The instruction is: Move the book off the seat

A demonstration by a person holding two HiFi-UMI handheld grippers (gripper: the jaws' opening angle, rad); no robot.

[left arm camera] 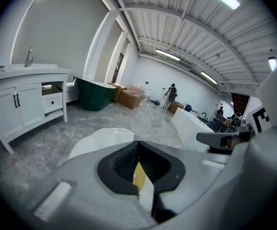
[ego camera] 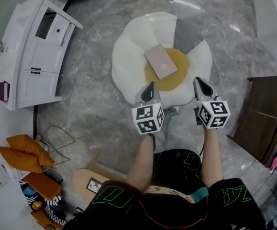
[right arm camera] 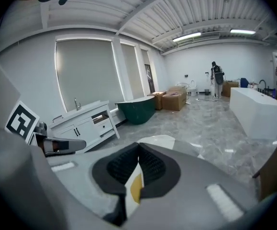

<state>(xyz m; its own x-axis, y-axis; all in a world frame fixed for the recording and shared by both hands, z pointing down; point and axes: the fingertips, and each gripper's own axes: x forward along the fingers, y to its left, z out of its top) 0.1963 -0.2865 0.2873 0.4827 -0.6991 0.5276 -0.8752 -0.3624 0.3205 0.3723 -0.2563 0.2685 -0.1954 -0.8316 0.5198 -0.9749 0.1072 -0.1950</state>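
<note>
One book (ego camera: 160,61) lies flat, set askew, on the yellow middle of the one seat (ego camera: 128,51), a round white floor cushion shaped like a fried egg, with a single grey wedge (ego camera: 188,32) at its far side. There are two tools. The left hand-held gripper (ego camera: 150,84) and the right hand-held gripper (ego camera: 197,80) are both held over the seat's near edge, each carrying one marker cube. Both have their jaws pressed together with nothing between them. The book sits just beyond the two tips, nearer the left one, and neither touches it. In each gripper view the closed pads fill the middle, and only a thin sliver of yellow and white cushion shows in the gap below them. The book itself is hidden there. Its cover is a plain pinkish tan, and any print is too small to read. The grippers cover the seat's near rim in the head view. On the grey marble floor (ego camera: 90,104) stands one white cabinet (ego camera: 38,56) to the left, with a tap on top. Beyond it are one dark green tub (left arm camera: 95,95) and two cardboard boxes (left arm camera: 128,97). At least three orange cushions (ego camera: 21,152) are piled at the lower left, and more may be cut off by the frame. A dark wooden cabinet (ego camera: 267,114) is cropped at the right edge. One distant person (left arm camera: 171,94) stands in the hall, and further figures at the far right are too small to count.
</note>
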